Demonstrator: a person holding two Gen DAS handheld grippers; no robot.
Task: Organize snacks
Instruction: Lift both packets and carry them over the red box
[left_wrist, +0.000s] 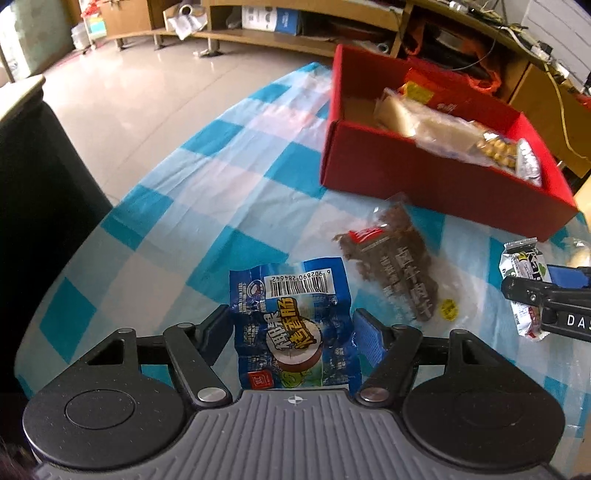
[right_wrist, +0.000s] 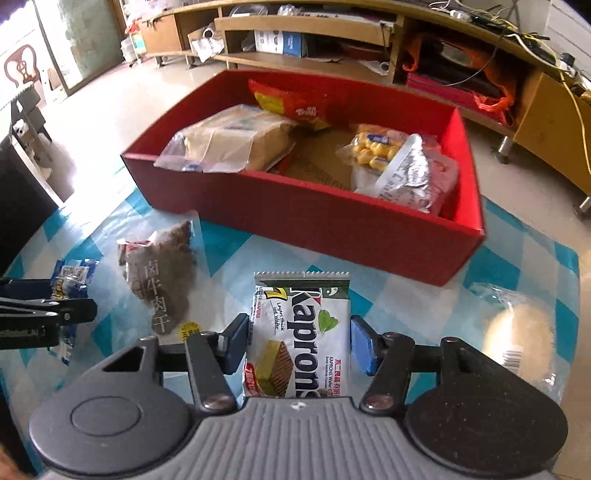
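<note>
A blue sausage packet (left_wrist: 293, 326) lies on the checked tablecloth between the fingers of my left gripper (left_wrist: 293, 328), which is open around it. A white Kaprons wafer packet (right_wrist: 300, 334) lies between the fingers of my right gripper (right_wrist: 300, 341), also open around it. A brown beef jerky packet (left_wrist: 397, 264) lies between the two grippers; it also shows in the right wrist view (right_wrist: 162, 278). The red box (right_wrist: 332, 229) stands beyond, holding several snack bags. The wafer packet (left_wrist: 522, 288) and right gripper show at the right of the left wrist view.
A clear bag with a pale bun (right_wrist: 517, 332) lies on the table at the right. The blue-and-white checked tablecloth (left_wrist: 207, 206) ends at the left near a dark chair (left_wrist: 40, 192). Wooden shelving (right_wrist: 314, 40) stands across the floor behind.
</note>
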